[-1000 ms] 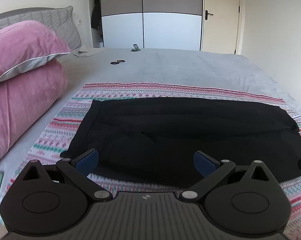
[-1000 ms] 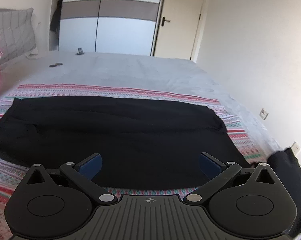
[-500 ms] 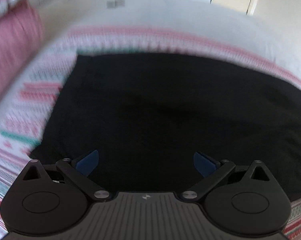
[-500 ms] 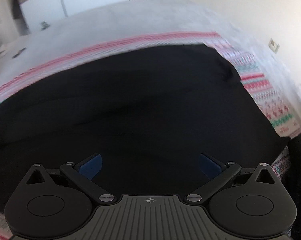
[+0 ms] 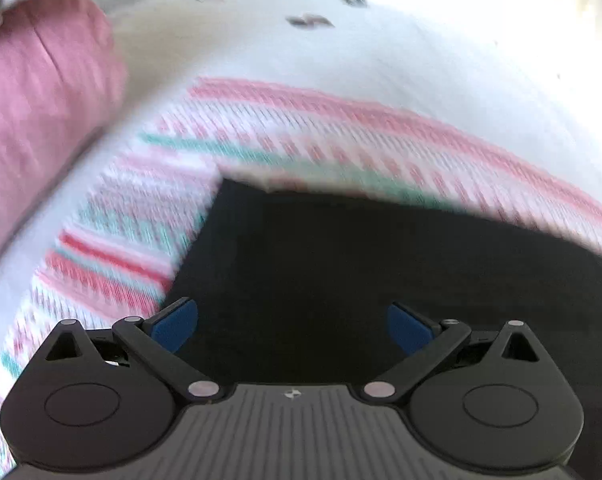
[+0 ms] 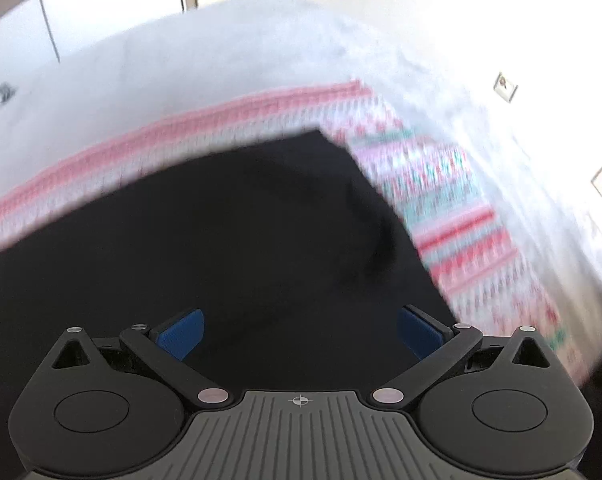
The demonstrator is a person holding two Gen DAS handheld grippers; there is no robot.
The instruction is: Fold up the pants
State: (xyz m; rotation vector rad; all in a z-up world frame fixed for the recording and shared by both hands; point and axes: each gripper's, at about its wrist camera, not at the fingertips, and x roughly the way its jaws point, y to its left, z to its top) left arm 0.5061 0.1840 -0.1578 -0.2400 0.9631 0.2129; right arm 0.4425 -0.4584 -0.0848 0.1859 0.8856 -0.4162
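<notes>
The black pants (image 5: pixel 381 264) lie flat on a striped pink and teal blanket (image 5: pixel 149 216) spread over the bed (image 5: pixel 421 64). The left tongs (image 5: pixel 293 326) hang released above the pants' far left corner, near a pink pillow (image 5: pixel 37 92). The right tongs (image 6: pixel 300 332), also released, hang above the pants' far right corner.

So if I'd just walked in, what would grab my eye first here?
Probably the black pants spread flat on a pink-and-teal patterned blanket across the bed. Next, two black grippers with blue pads, the left gripper and the right gripper, both open above the fabric, holding nothing. A big pink pillow sits at far left.
</notes>
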